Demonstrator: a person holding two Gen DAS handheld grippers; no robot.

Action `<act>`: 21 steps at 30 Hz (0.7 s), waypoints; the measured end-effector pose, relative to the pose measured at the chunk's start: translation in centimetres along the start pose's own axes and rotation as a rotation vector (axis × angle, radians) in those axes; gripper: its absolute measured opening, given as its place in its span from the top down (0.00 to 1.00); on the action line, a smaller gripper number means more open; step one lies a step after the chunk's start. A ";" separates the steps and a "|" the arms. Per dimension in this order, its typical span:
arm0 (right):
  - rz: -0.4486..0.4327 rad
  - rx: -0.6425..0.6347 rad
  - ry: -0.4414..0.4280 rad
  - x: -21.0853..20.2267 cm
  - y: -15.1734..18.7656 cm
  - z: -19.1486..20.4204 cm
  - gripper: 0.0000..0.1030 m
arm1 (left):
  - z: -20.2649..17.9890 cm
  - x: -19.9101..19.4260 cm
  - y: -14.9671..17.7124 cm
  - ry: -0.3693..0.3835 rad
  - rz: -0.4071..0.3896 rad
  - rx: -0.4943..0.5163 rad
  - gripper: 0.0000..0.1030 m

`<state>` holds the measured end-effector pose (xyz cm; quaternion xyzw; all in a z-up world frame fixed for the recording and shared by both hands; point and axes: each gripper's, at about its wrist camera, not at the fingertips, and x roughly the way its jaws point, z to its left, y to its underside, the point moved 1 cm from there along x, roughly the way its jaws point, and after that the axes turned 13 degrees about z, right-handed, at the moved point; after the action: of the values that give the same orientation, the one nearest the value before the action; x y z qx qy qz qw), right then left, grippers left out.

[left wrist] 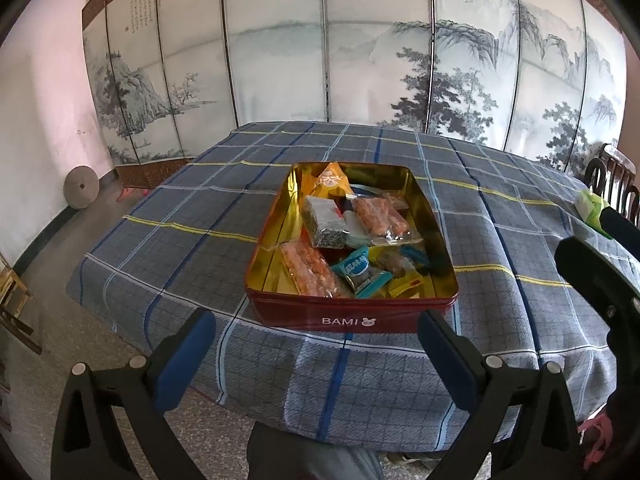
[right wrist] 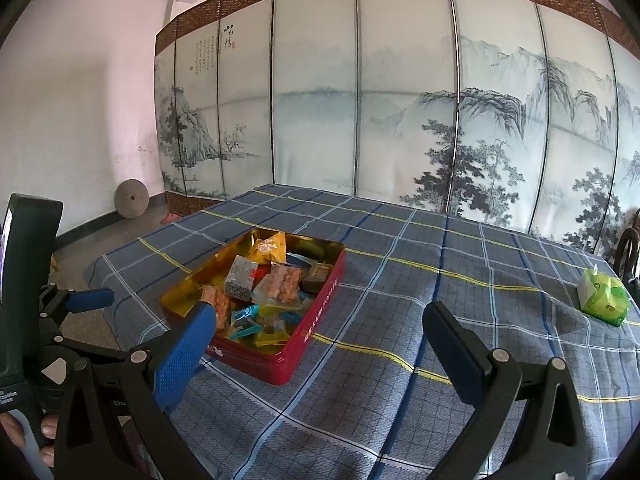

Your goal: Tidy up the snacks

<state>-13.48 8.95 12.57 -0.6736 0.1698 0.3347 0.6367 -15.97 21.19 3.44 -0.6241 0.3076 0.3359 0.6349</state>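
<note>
1. Red "BAMI" tin (left wrist: pixel 352 316): open, gold-lined, standing on the plaid tablecloth (left wrist: pixel 168 216) toward the table's near edge. In the right wrist view it lies left of centre.
2. Snacks inside the tin, loosely piled:
   - orange triangular pack (left wrist: pixel 330 180) at the far end;
   - clear pack of dark seed brittle (left wrist: pixel 326 222) mid-tin;
   - clear pack of orange crisp pieces (left wrist: pixel 380 216) just right of the brittle;
   - a second orange crisp pack (left wrist: pixel 310 270) at the near left;
   - teal wrapped sweet (left wrist: pixel 360 272) near the front wall;
   - small yellow sachet (left wrist: pixel 404 286) beside it.
3. Left gripper (left wrist: pixel 316 344): blue-padded fingers spread wide, empty, held in front of the tin and clear of it.
4. Right gripper (right wrist: pixel 320 332): fingers spread wide, empty, above the cloth to the right of the tin.
5. Green tissue pack (right wrist: pixel 604 294): on the cloth at the far right, well apart from the tin.
6. Folding screen (right wrist: pixel 400 100): ink landscape panels behind the table.
</note>
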 end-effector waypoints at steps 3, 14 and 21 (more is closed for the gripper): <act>0.006 0.012 -0.003 0.2 0.3 -0.5 0.00 | -0.1 0.0 -0.2 -0.006 0.002 0.003 0.00; 0.021 0.023 -0.011 0.8 0.4 -1.6 0.00 | -0.6 0.7 -0.8 -0.027 0.016 0.021 0.00; 0.025 0.021 -0.013 0.9 0.3 -1.6 0.00 | -0.8 1.0 -1.2 -0.028 0.020 0.032 0.00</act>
<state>-12.69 7.49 11.67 -0.6626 0.1775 0.3450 0.6407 -14.44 20.40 3.33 -0.6061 0.3099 0.3460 0.6456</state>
